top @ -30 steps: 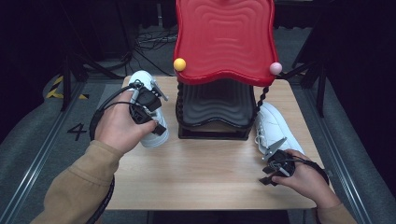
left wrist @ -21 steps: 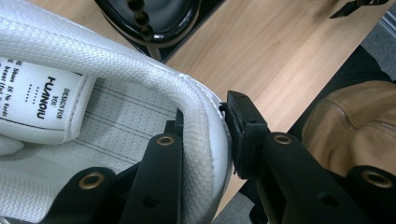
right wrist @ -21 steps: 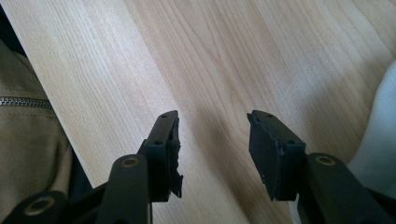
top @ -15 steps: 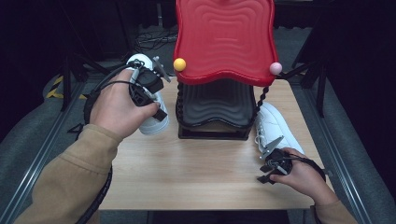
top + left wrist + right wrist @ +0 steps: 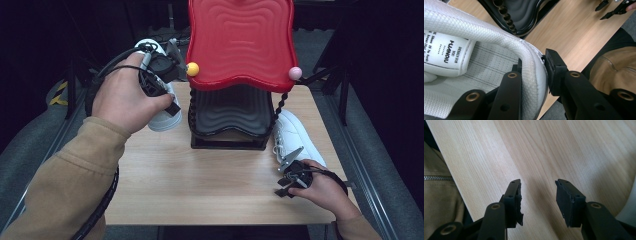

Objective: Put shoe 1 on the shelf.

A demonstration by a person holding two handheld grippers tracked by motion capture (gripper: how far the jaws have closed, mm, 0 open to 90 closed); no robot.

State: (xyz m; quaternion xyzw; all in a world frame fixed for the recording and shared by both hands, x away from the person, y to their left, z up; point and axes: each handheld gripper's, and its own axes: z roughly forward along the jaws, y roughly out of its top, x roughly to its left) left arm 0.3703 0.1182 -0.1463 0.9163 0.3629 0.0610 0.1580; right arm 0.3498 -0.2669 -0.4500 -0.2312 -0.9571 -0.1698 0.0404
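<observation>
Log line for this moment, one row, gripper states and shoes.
left gripper: shut on left shoe heel collar, lifted | right gripper: open, over table | right shoe: on table beside rack

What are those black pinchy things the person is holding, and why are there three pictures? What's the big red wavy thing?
Those are grippers: hand-held tongs with two black jaws, each carrying a little camera. So you get three pictures. One looks down from above the wooden table; the other two look along each gripper's jaws.

From above, the left gripper is in the person's left hand and pinches a white sneaker. Its close-up view shows how: one jaw is inside the sneaker, one outside, squeezing the padded rim at its opening.

The right gripper is open, holding nothing, just above the bare wood. Beside it lies the second white sneaker.

The red wavy thing is the top shelf of a small rack, with a black wavy shelf underneath, probably for shoes.
</observation>
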